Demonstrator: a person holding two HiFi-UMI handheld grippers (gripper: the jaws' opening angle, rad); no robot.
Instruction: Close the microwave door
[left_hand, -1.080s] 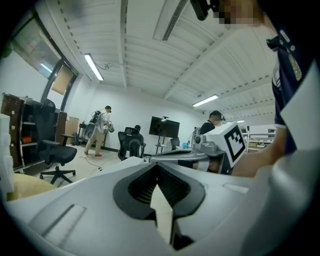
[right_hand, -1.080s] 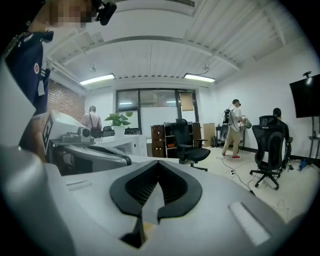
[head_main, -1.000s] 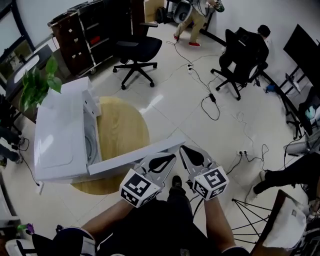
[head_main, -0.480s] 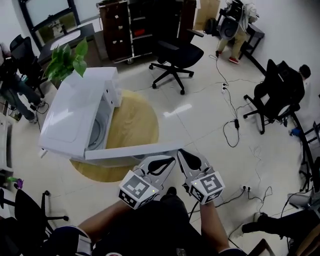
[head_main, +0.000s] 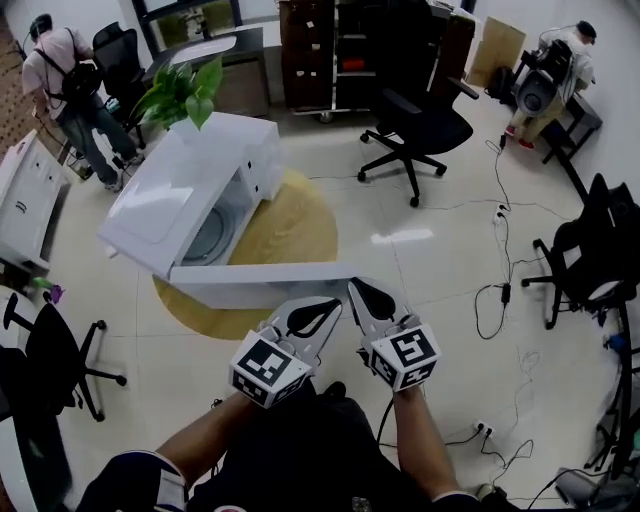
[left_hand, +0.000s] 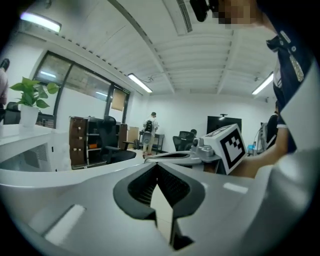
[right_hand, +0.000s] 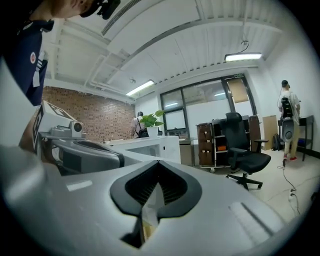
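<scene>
At the far left, a person with a backpack (head_main: 62, 68) stands near a dark chair. Right of them, a leafy green plant (head_main: 183, 86) sits behind the white microwave (head_main: 165, 205), which stands on a round wooden table (head_main: 292, 225). The microwave door (head_main: 260, 272) is swung wide open and juts out toward me, so I can see the cavity and its turntable.

Just beyond the door's free end I hold both tools low in front of me. The left tongs (head_main: 333, 306) are closed with nothing between them, their tip just below the door's edge. The right tongs (head_main: 352, 288) are also closed and empty, their tip right beside the door's end; I cannot tell whether it touches.

Further right, a black office chair (head_main: 420, 125) stands on the pale floor.
</scene>
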